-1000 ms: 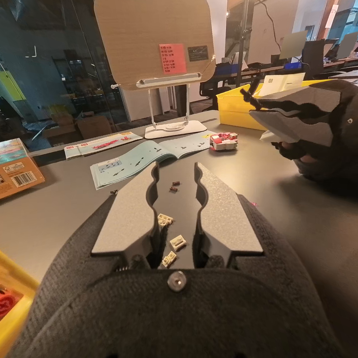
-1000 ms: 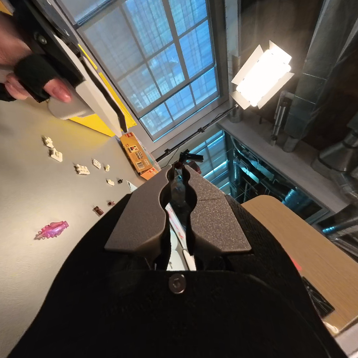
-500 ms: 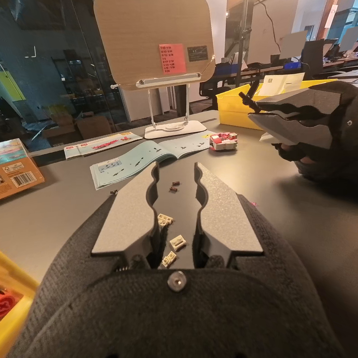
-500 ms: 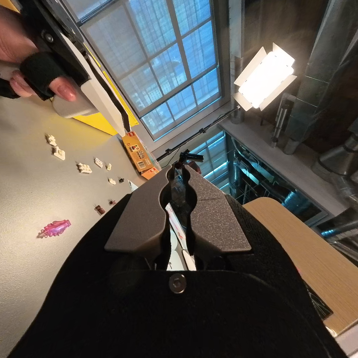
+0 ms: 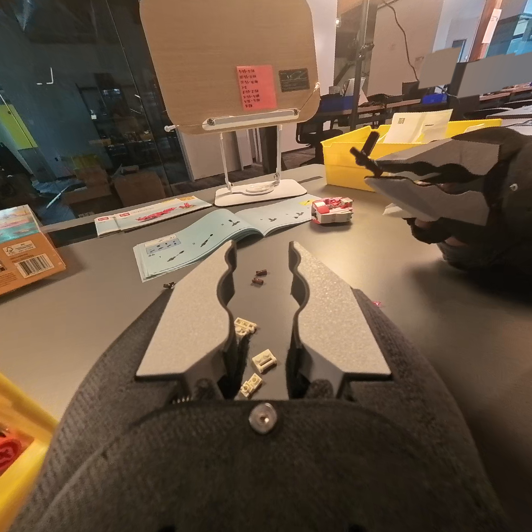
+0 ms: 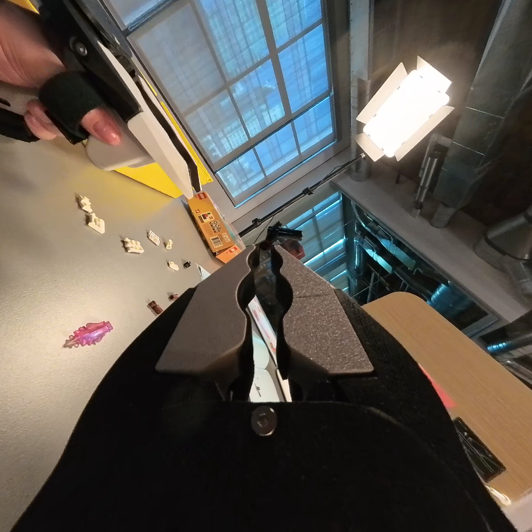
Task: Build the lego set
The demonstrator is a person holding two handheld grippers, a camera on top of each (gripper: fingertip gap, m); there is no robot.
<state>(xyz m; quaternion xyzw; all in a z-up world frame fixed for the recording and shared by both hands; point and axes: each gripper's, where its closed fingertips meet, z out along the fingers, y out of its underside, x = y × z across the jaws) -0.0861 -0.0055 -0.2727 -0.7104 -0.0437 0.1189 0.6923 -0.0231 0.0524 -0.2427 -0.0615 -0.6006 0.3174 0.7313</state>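
Note:
My left gripper (image 5: 262, 247) is open and holds nothing; it hovers low over the grey table (image 5: 86, 316). Two small brown pieces (image 5: 259, 276) and three white pieces (image 5: 264, 360) lie on the table under its gap. My right gripper (image 6: 266, 247) is shut on a small black bar-shaped brick piece (image 6: 283, 233) that sticks out past its tips. The left wrist view shows the right gripper (image 5: 374, 172) at the right, held above the table on its side, with the black piece (image 5: 365, 157) in its tips. The left gripper's fingers (image 6: 184, 169) show at the top left of the right wrist view.
An open pale blue instruction booklet (image 5: 218, 239), a red and white brick model (image 5: 332, 213), a wooden book stand (image 5: 230, 66), a yellow bin (image 5: 345, 161) and an orange box (image 5: 26, 259) lie beyond. Another yellow bin (image 5: 17, 431) is at the near left. A pink translucent piece (image 6: 90, 334) lies on the table. The tips of one gripper are about 10 cm away from the tips of the other.
The right gripper has drifted slightly down and to the left with the black piece still in its tips. The left gripper has stayed open and still.

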